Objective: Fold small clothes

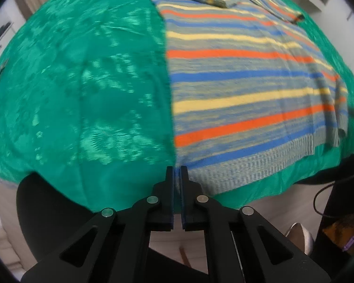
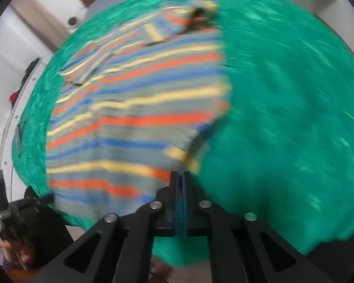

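A striped knit sweater [image 1: 243, 87] in grey, blue, orange and yellow lies flat on a green cloth-covered table [image 1: 82, 82]. My left gripper [image 1: 176, 172] is shut on the sweater's lower left hem corner at the table's near edge. In the right wrist view the sweater [image 2: 134, 118] is blurred by motion. My right gripper [image 2: 179, 176] is shut on its lower right hem corner, which is lifted and bent over. A sleeve [image 1: 276, 9] lies folded across the far part.
The green table [image 2: 283, 118] stretches out on both sides of the sweater. The left hand and its gripper [image 2: 14, 217] show at the lower left of the right wrist view. A black chair [image 1: 40, 202] and a cable [image 1: 323, 200] are below the table edge.
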`<state>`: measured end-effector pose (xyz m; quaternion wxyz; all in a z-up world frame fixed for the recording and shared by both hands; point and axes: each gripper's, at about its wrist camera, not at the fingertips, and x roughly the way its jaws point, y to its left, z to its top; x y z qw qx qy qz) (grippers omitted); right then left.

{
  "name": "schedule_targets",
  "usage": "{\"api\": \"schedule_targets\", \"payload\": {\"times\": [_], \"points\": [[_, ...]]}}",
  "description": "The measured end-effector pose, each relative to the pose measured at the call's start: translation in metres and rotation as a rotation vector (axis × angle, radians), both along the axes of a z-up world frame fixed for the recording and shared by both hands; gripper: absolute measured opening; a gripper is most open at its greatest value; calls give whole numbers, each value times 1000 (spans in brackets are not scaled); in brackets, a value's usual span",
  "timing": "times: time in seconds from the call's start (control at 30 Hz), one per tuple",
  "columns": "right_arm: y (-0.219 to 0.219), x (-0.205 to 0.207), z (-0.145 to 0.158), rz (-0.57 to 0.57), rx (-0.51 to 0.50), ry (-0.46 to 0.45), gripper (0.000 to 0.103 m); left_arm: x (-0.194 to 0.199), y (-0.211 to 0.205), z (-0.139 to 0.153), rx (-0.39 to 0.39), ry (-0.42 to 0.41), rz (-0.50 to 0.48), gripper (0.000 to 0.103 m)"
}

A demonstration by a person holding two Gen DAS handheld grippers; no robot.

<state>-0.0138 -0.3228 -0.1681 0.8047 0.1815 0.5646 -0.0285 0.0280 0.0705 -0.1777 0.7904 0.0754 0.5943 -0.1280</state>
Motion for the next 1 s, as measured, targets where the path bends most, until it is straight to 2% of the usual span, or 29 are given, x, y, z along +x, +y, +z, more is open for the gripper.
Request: {"api": "schedule_targets", "payload": {"times": [0.07, 0.2, 0.27, 0.3, 0.33, 0.37, 0.4, 0.47, 0.5, 0.53, 0.57, 0.6, 0.63, 0.7, 0.83, 1.0], "points": [[-23, -20, 3, -43, 6, 13, 2, 1, 8, 0, -2, -1, 14, 1], [-31, -32, 9, -39, 85, -19, 7, 4, 16, -3, -16, 9, 17, 2], [-21, -27, 10, -27, 157, -63, 36, 2, 16, -3, -42, 15, 19, 3], [-18, -24, 10, -23, 181, -79, 61, -7, 9, 1, -52, 14, 17, 6], [-12, -19, 8, -18, 226, -106, 67, -6, 8, 1, -57, 10, 16, 11], [-8, -13, 4, -12, 262, -121, 67, -7, 9, 1, -71, 7, 14, 25], [-4, -4, -4, -9, 292, -131, 67, -9, 9, 3, -79, -1, 16, 46], [1, 7, -20, -17, 314, -129, 66, -6, 6, 6, -72, -16, 19, 61], [2, 13, -31, -12, 364, -116, 62, -6, 3, 3, -60, -16, 8, 61], [3, 14, -36, -6, 403, -110, 41, -4, -1, 0, -48, -9, 2, 60], [3, 15, -40, 7, 453, -97, 23, -3, -4, -6, -33, 4, 1, 47], [3, 12, -37, 18, 449, -95, 19, -2, -5, -11, -41, 23, 3, 16], [2, 9, -34, 29, 446, -99, 13, 0, -6, -12, -57, 40, 3, 0], [-5, -1, -22, 54, 432, -107, 9, 0, -5, -12, -75, 52, 16, 0], [-27, -24, 2, 45, 333, -102, 6, 0, 10, 5, -96, 26, 31, 0], [-37, -27, 8, 49, 212, -57, 5, -3, 37, 25, -72, -18, 79, 0]]}}
